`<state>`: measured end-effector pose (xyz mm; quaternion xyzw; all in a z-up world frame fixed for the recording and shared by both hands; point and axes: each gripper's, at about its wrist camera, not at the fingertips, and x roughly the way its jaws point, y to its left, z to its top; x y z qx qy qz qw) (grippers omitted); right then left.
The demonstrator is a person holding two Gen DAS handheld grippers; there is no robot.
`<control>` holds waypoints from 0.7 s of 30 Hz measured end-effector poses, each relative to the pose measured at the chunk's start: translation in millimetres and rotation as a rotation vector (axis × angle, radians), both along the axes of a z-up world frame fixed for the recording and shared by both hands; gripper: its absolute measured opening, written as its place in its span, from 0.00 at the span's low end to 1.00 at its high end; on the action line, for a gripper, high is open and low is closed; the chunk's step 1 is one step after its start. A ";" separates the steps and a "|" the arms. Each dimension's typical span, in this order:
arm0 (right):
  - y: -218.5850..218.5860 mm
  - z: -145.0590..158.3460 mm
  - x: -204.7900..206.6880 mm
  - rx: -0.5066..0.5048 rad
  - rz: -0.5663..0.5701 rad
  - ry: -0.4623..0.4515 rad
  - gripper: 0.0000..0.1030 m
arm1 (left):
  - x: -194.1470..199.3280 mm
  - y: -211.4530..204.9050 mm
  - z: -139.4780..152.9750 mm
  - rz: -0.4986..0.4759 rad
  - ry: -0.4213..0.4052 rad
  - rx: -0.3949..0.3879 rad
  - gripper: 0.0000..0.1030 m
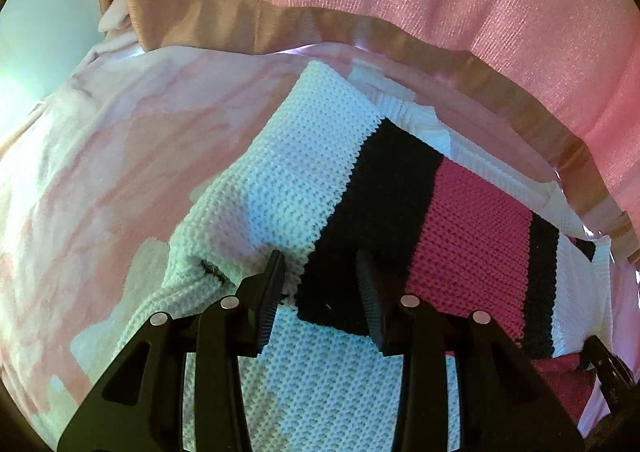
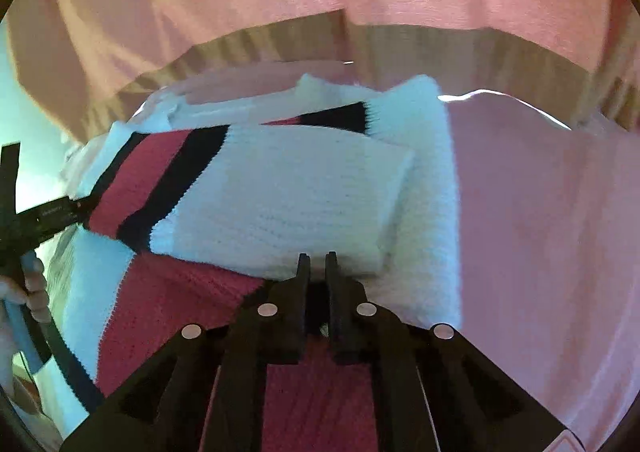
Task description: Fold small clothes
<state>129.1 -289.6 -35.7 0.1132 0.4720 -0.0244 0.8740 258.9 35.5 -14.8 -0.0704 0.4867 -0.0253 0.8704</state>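
Sweater mid-fold on the pink sheet

The striped sweater (image 1: 352, 180) lies on the sheet (image 1: 100, 172). Left gripper (image 1: 322, 292) fingers stand narrow astride its folded edge; right gripper (image 2: 318, 264) fingers pinched together at the near white edge — probably empty, so that fold could slump open.

Both hand-held grippers look the same: matte black plastic, angular linkage arms with cut-out gaps and round silver pins at the joints. The left hand-held gripper (image 1: 322, 284) has ribbed pads (image 1: 370, 292). In the right view, the left one has a light blue handle (image 2: 24, 316) and tiny, unreadable white lettering.
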 end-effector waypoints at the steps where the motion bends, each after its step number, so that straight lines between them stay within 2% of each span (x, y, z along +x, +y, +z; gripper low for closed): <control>1: 0.2 4.1 -5.2 -0.005 -0.007 -0.001 0.06 | -0.3 -0.4 0.2 0.000 0.000 0.004 0.35; 4: 5.7 22.5 -29.0 -0.027 -0.018 -0.028 0.13 | -0.5 -0.9 1.5 0.004 0.002 0.011 0.35; 7: 13.5 38.8 -62.0 0.015 -0.024 -0.050 0.23 | -12.0 0.5 10.7 -0.013 0.010 -0.012 0.35; 9: 21.7 44.8 -92.5 0.035 -0.032 -0.062 0.40 | -25.1 4.9 18.5 -0.034 0.023 -0.043 0.41; 10: 26.4 45.9 -113.8 0.030 -0.041 -0.064 0.43 | -38.6 10.5 25.5 -0.049 0.031 -0.074 0.47; 13: 30.1 43.0 -167.7 0.025 -0.068 -0.063 0.47 | -78.0 28.7 44.0 -0.086 0.026 -0.123 0.57; 16: 37.5 25.2 -224.8 0.093 -0.092 -0.022 0.47 | -118.0 50.9 53.7 -0.106 -0.007 -0.092 0.64; 19: 50.8 5.8 -260.4 0.166 -0.097 0.036 0.47 | -163.7 87.7 43.6 -0.064 0.008 -0.086 0.64; 21: 63.8 -3.3 -275.3 0.212 -0.072 0.052 0.47 | -197.7 115.2 29.2 -0.011 0.045 -0.114 0.64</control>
